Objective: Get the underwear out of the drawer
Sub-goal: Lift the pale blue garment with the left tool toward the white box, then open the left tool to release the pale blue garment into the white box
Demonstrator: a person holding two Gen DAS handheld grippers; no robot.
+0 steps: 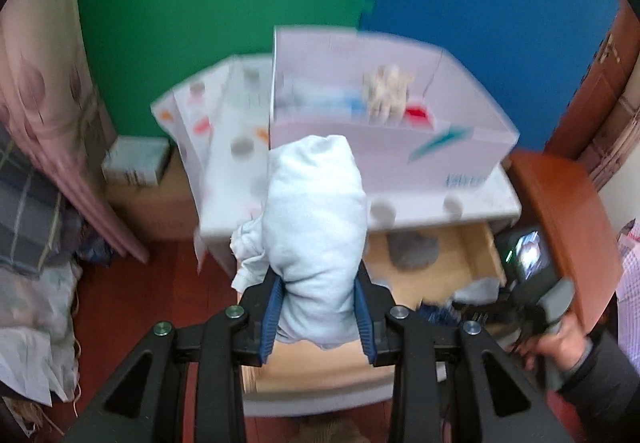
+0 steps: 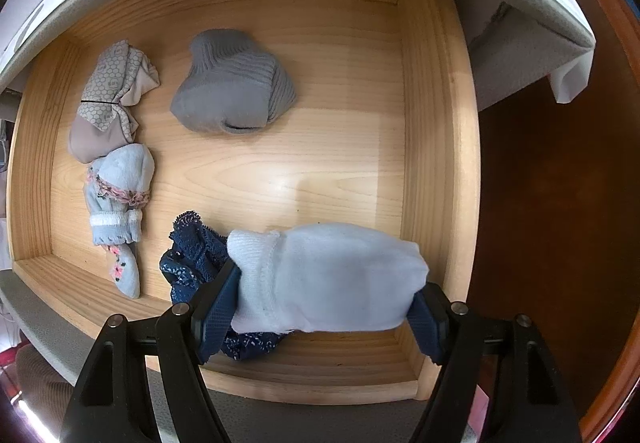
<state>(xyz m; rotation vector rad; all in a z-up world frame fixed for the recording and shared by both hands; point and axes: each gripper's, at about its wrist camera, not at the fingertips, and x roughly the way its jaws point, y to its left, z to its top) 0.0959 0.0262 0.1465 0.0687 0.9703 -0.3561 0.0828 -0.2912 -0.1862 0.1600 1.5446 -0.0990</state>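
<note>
My left gripper (image 1: 318,317) is shut on a rolled pale blue underwear bundle (image 1: 316,227) and holds it in the air above the open wooden drawer (image 1: 468,267). My right gripper (image 2: 326,307) is inside the drawer (image 2: 432,123), its blue pads closed on a white-and-pale-blue rolled bundle (image 2: 328,279) lying at the drawer's front right. A navy lace piece (image 2: 192,255) lies under and left of it. A grey rolled bundle (image 2: 236,87) sits mid-drawer. A beige patterned bundle (image 2: 108,99) and a pale blue lace-trimmed bundle (image 2: 118,199) lie along the left side.
A white cardboard box (image 1: 384,115) with items stands on the white cabinet top (image 1: 420,203). A red-brown wooden piece (image 1: 568,211) is at the right. Bedding and a pink curtain (image 1: 44,115) are at the left. The floor (image 2: 540,203) right of the drawer is dark red-brown.
</note>
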